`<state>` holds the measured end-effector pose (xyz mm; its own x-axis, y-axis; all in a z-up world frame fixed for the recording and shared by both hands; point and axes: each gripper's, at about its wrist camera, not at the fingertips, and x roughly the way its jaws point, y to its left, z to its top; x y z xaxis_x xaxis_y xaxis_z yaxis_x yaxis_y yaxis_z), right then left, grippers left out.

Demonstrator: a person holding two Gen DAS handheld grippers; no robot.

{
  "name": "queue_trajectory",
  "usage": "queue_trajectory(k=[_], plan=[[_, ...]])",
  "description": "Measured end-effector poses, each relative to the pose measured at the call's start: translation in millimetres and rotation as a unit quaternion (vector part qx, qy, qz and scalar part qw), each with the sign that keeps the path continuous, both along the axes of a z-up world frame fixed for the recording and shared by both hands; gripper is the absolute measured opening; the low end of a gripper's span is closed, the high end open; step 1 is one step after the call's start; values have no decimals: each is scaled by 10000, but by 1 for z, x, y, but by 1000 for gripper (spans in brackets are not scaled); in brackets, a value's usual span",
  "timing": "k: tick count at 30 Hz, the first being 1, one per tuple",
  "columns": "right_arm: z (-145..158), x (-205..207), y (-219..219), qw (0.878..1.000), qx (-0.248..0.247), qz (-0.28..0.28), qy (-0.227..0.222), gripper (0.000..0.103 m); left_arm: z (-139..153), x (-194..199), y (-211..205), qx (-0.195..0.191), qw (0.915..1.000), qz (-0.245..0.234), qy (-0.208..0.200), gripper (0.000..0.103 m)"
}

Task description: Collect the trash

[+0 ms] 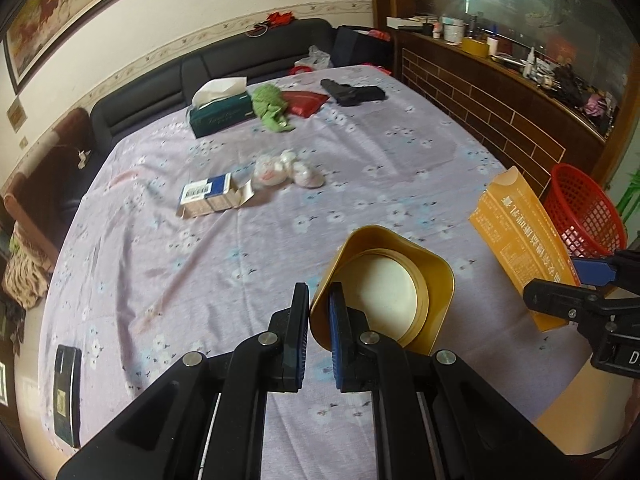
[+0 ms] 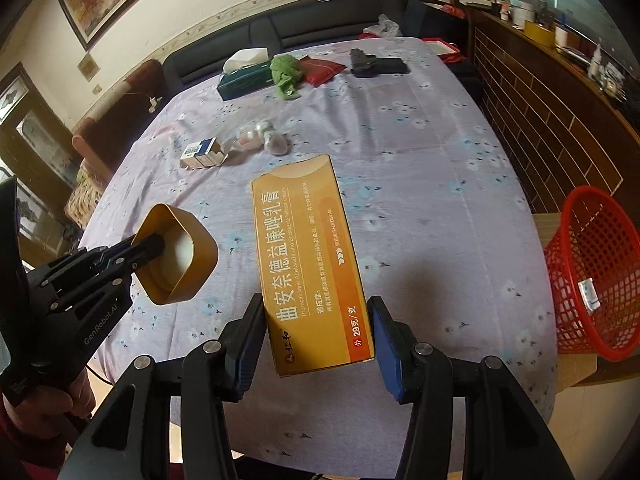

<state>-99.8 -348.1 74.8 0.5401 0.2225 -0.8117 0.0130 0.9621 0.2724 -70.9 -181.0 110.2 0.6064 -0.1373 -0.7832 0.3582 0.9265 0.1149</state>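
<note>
My left gripper is shut on the wall of a gold tin lid and holds it above the table; the lid also shows in the right wrist view. My right gripper is shut on a long orange medicine box, held above the table; the box also shows in the left wrist view. A red mesh waste basket stands off the table's right edge. A blue and white carton and crumpled white wrappers lie mid-table.
The round table has a lilac flowered cloth. At its far side lie a green tissue box, a green cloth, a red pouch and a black toy gun. A dark phone lies at the left edge. A wooden cabinet stands right.
</note>
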Motion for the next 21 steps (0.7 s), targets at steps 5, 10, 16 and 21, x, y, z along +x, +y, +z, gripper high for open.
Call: queue_trajectory(k=[5,10,16,21], plan=[[5,-6,-11,9999,16,-79,-96,55,6,-2,-13,34,9999,-137,-71,9],[10,-11,-26,9996,75,-245,-150,55,12,-3,-26,54,9995,-269,-126,9],[17,-16,-45,9987,123,-421,-241,55,19,-1,-47,72,9985,-484,-245,9],[22,-22,-61,9977,109,-580,-326,55,22,-1,-68,83,9972,-691,-290,9]])
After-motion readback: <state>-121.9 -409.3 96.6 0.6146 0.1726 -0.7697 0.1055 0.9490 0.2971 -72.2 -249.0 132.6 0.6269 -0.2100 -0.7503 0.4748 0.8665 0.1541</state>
